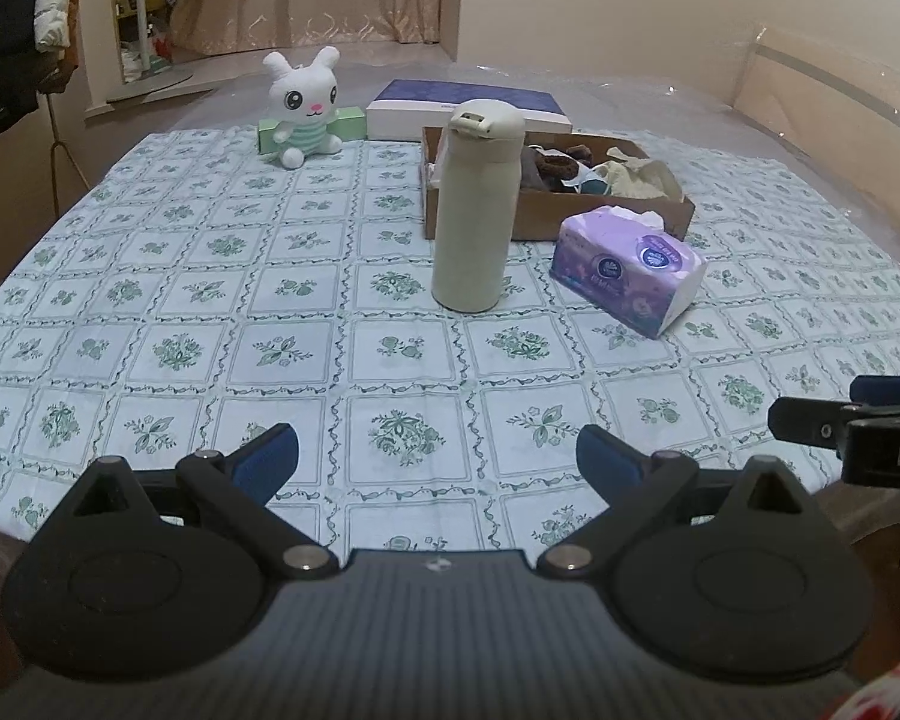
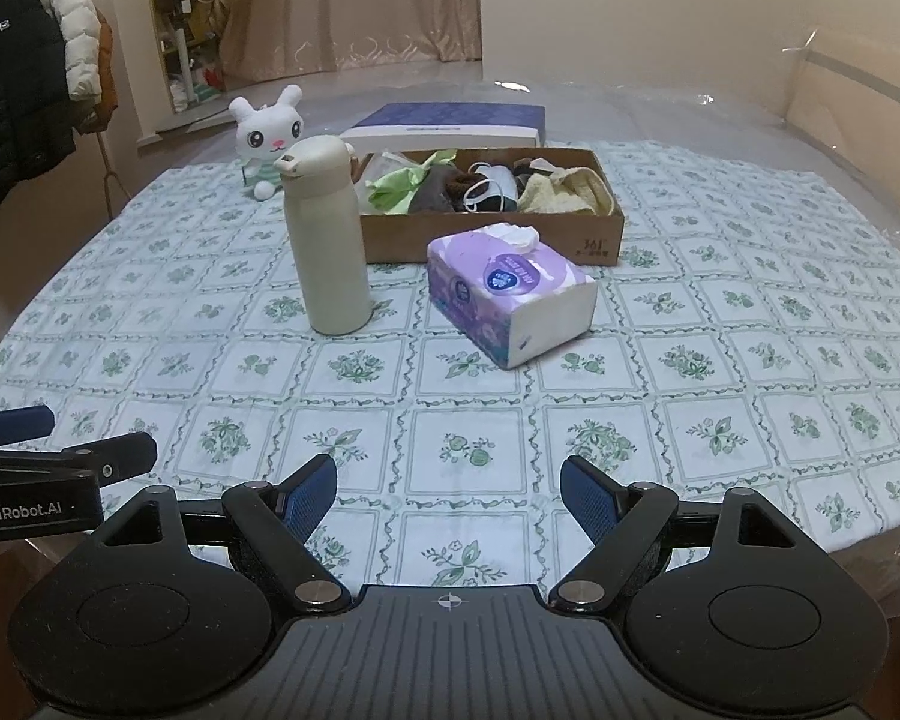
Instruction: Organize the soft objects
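Where the patterned tablecloth [image 1: 306,354] covers the table, the following stand or lie:

Cardboard box [image 2: 594,222], open-topped, toward the far side; holds a heap of soft items, among them a green cloth [image 2: 399,186], dark brown pieces, a face mask [image 2: 495,186] and a cream knitted piece [image 2: 561,192].

Tissue pack [image 2: 510,294], purple wrapper, one tissue showing at the top; lies on the cloth just in front of the box.

Cream flask [image 2: 327,240], upright, lid on; just beside the box's left end, left of the tissue pack.

Plush rabbit [image 1: 303,108], white with striped green body; sits at the far left edge of the cloth, against a pale green box [image 1: 348,123].

Flat blue-and-white box [image 1: 468,108], behind the cardboard box.

Left gripper [image 1: 437,459]: fingers wide apart, nothing between them, over the near cloth.

Right gripper [image 2: 448,492]: fingers wide apart, nothing between them, beside the left one.
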`<state>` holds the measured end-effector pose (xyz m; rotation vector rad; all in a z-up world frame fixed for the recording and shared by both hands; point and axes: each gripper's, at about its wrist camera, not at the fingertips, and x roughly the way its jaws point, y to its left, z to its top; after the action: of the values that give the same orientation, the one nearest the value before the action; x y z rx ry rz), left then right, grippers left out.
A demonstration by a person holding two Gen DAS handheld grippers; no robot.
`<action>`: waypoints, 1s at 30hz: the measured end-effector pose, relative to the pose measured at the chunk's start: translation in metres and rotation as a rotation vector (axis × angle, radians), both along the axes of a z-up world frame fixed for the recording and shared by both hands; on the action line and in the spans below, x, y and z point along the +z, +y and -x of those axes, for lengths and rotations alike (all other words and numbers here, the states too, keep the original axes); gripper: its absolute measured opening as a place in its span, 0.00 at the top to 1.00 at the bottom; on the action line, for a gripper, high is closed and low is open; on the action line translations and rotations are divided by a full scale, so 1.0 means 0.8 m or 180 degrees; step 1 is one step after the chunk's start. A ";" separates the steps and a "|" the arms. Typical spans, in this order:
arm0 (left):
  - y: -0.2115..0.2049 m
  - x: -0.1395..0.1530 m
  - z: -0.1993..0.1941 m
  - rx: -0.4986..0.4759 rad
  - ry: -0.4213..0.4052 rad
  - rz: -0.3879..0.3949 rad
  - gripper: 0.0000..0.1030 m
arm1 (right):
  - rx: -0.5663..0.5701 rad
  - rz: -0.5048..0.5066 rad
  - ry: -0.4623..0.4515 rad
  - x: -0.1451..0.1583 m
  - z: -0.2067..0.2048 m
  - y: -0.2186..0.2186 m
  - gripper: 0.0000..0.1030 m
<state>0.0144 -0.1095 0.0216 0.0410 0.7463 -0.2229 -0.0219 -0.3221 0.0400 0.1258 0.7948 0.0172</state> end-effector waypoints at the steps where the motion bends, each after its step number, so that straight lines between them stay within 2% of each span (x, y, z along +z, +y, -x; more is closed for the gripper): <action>1: 0.000 0.000 0.000 0.0020 -0.0004 -0.0002 0.04 | 0.0001 0.0011 -0.0005 0.000 0.000 0.000 0.21; 30: 0.000 -0.005 0.001 0.0047 0.0004 -0.0001 0.04 | 0.0013 0.0014 -0.0015 -0.005 -0.003 0.002 0.21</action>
<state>0.0132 -0.1097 0.0174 0.0355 0.7478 -0.2089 -0.0195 -0.3209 0.0359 0.1200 0.7903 0.0195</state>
